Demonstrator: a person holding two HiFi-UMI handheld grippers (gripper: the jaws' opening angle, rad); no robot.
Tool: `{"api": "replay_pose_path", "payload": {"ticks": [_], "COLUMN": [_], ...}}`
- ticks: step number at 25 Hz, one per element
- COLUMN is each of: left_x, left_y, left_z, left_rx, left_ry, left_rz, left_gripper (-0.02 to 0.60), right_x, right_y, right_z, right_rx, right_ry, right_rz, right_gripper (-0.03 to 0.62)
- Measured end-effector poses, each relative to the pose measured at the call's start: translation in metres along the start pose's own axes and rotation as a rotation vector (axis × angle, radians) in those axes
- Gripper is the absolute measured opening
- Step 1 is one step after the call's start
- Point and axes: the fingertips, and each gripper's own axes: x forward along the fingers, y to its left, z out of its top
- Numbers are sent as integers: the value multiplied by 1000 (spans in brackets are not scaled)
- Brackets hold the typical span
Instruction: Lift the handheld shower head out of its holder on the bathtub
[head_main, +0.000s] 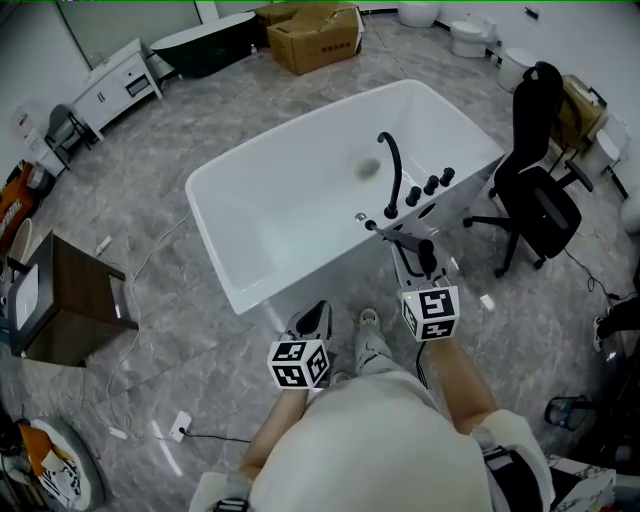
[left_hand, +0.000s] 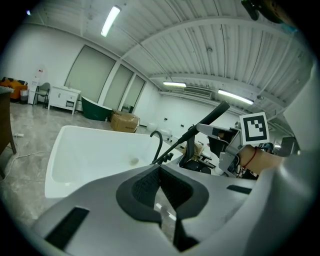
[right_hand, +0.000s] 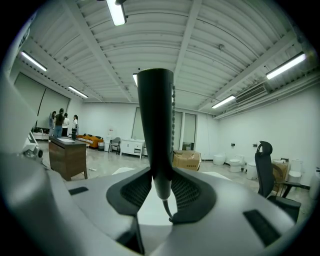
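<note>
Head view, looking steeply down on a grey marbled floor: a dark wooden desk (head_main: 85, 290) stands at far left, well apart from a white freestanding bathtub (head_main: 300, 190) in the middle. Below the tub's near corner, the left gripper (head_main: 316, 318) points toward the tub. On the tub's right-hand rim are a black arched faucet (head_main: 392, 165) and a row of black knobs (head_main: 430, 185). Just beside them, the right gripper (head_main: 418, 250) is clamped on the black handheld shower head (head_main: 385, 232), which lies over that rim. A black office chair (head_main: 535, 190) stands at right, near the tub.

The left gripper view adds the side-on picture. The shower head is a slim wand slanting up to the right, its top above the right gripper and its lower part running down toward the knobs. Whether it is clear of its holder cannot be told. This gripper's own two pads meet at their tips, closed and empty.

The right gripper view alone shows the grip closely. The wand stands upright between the ribbed pads, which press on it from both sides, and small studs line its right edge. This view alone also shows, at far left beyond the desk, a few people (right_hand: 61, 122) standing, and, past the wand, a cardboard box (right_hand: 186, 160).
</note>
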Motion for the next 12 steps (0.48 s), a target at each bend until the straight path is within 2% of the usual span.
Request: {"api": "replay_pose_path", "payload": {"ticks": [12], "left_x": [-17], "left_y": [-7], "left_z": [-6], "left_rx": [12], "left_ry": [-17], "left_rz": [18], "left_gripper": [20], "right_x": [-50], "right_y": [4], "right_z": [24], "right_rx": [1], "right_ry": [-88], "right_rz": [-11], "right_gripper": [133]}}
